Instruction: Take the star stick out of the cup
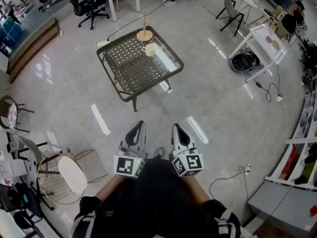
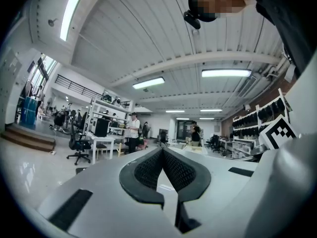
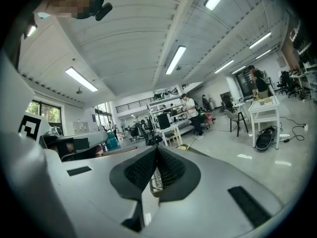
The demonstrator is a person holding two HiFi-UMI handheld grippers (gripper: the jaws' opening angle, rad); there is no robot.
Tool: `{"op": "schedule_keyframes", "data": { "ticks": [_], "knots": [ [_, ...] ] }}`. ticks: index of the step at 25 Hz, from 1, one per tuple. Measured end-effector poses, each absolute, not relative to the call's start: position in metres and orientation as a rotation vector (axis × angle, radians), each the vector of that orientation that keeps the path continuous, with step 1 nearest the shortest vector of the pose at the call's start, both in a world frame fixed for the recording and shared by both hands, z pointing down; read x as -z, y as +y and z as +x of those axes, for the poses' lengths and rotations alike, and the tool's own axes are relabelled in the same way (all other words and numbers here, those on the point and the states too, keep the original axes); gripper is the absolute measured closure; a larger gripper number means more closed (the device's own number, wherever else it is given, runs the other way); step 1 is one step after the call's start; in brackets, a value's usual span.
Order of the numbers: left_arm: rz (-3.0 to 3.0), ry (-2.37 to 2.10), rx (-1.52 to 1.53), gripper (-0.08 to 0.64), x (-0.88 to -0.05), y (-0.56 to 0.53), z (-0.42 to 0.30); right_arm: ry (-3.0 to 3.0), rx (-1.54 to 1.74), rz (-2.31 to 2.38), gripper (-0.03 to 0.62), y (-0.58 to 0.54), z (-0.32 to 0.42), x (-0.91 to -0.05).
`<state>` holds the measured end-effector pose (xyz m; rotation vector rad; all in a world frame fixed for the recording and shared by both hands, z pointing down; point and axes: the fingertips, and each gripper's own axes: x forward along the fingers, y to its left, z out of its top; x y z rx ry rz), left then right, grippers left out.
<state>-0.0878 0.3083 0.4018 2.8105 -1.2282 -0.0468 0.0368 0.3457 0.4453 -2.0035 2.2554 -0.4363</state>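
Two grippers sit nearest me, both held low against the body with tips fwd. The left gripper has its jaws closed tip to tip with nothing between them, and the left gripper view confirms the ribbed pads meet at the point. The right gripper is the same: jaws fully closed and empty, per the right gripper view, where only background shows through the slot below the tips. My reading is that both are parked at a carry position because the work is out of reach; no approach has begun. Next out is an open stretch of floor between me and the table, a low mesh-top unit on dark legs, well apart from both grippers. On its far corner stands the cup, pale and upright, w/ a thin upright stick on a round wooden base just behind it. I cannot tell at this range whether that stick is the star stick or whether anything stands inside the cup; no star shape is legible. Task status: not started, approx. nil progress. Requirement as I judge it: close the gap to the table first, then open one set of jaws before reaching in from above.
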Motion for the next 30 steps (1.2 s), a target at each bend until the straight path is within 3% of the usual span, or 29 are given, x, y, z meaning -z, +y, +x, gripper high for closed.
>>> {"op": "schedule_keyframes", "data": {
  "ticks": [15,30],
  "knots": [
    [2.784,-1.268,-0.024,0.545,-0.424,0.294,-0.053,2.316,0.462,-1.946,0.583,0.318,0.066,-0.469],
    [2.785,-1.225,0.053,0.544,-0.416,0.099,-0.034,2.349,0.466,-2.016,0.583,0.128,0.082,-0.467]
  ]
}}
